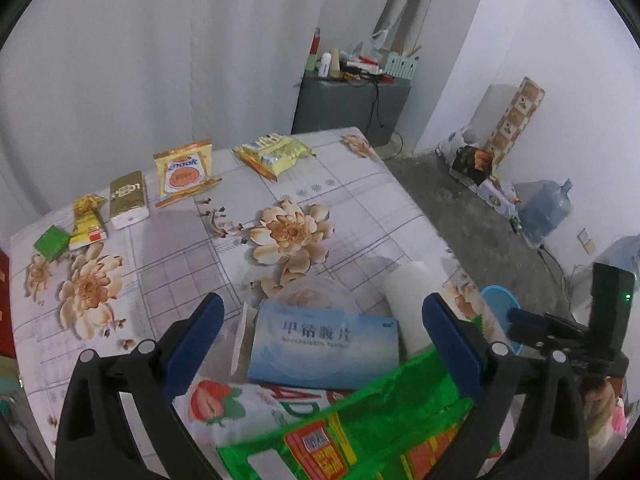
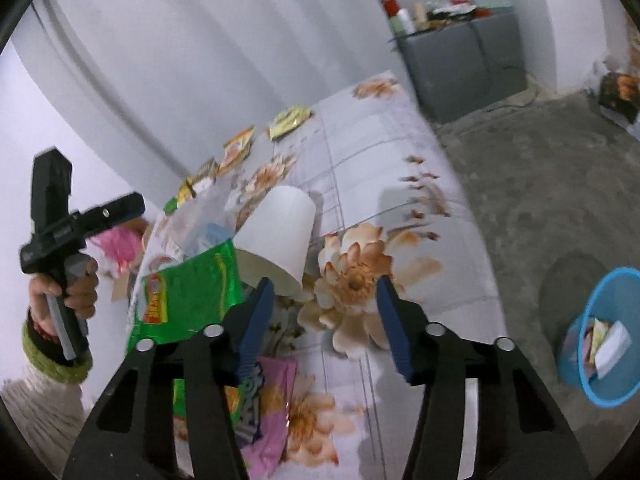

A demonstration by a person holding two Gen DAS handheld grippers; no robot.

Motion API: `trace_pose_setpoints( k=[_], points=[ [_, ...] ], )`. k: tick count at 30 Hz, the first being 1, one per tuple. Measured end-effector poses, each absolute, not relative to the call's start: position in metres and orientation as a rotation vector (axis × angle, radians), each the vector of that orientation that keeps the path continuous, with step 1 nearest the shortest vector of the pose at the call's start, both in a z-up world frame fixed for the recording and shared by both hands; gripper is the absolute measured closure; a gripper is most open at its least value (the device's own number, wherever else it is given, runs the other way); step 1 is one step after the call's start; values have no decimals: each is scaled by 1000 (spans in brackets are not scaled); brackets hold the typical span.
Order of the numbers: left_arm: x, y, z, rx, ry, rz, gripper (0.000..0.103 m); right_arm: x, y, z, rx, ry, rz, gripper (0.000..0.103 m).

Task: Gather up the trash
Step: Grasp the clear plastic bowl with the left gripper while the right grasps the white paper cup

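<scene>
Dim, bluish, fisheye-warped, right view blurred

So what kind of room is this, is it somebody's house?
Probably a plain room in a home. There's a table with a flowery cloth covered in snack wrappers, a big water jug on the bare floor, and a grey cabinet in the corner piled with bottles and clutter.

Both your wrist views look steeply down, close over the worktop [image 1: 360,208]; both catch the paper cup [image 2: 280,236].
</scene>
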State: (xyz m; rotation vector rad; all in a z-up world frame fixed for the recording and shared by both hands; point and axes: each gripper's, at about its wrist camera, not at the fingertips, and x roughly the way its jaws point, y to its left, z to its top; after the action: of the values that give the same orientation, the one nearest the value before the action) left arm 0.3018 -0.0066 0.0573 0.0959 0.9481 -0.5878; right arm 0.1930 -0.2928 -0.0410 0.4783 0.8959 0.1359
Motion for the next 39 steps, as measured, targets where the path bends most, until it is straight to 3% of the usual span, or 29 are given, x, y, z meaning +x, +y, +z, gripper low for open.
trace_pose_setpoints(
  k=[12, 39],
  points=[
    [331, -15, 31, 67, 1073, -587, 6, 225, -279, -60, 393, 964, 273, 70],
    [326, -24, 18, 166, 1083, -577, 18, 238, -255, -59, 264, 973, 357, 71]
  ],
)
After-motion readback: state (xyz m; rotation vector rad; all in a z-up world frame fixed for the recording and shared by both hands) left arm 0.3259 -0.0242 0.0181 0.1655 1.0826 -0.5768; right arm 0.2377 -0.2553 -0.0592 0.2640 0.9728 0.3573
